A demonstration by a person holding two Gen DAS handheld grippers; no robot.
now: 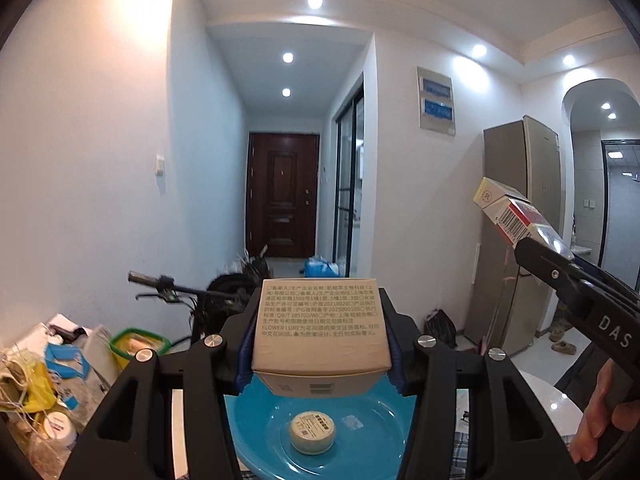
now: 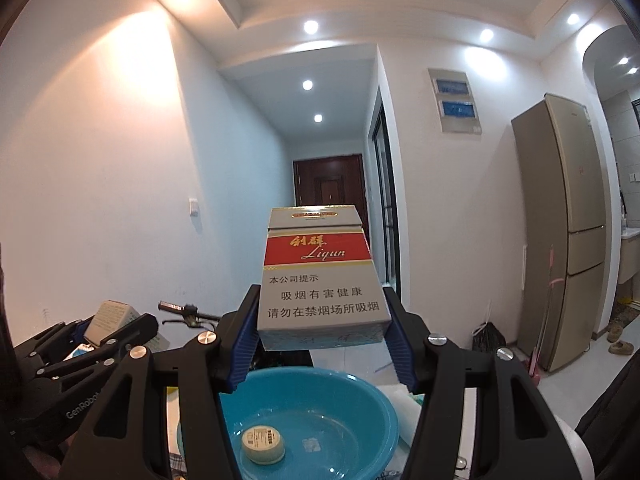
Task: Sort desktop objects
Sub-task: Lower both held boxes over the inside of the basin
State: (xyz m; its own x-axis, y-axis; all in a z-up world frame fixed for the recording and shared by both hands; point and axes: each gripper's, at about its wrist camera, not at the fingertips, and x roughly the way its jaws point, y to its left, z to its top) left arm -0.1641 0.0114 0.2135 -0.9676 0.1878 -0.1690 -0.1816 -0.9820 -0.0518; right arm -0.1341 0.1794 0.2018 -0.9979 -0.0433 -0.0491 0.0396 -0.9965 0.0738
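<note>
Gripping a tan cardboard box (image 1: 321, 334) printed with Chinese text, my left gripper (image 1: 320, 344) has its blue pads pressed to both side walls. My right gripper (image 2: 322, 328) clamps a Liqun cigarette pack (image 2: 320, 276) the same way, upright, its red band facing me. Below both sets of jaws sits a blue plastic basin (image 2: 352, 412), and a small round cream jar (image 2: 263, 444) rests on its floor. Beyond my left jaws stands a bicycle handlebar (image 1: 160, 282).

Fridge (image 2: 568, 232), dark door (image 1: 282, 196), bicycle handlebar (image 1: 160, 282).
</note>
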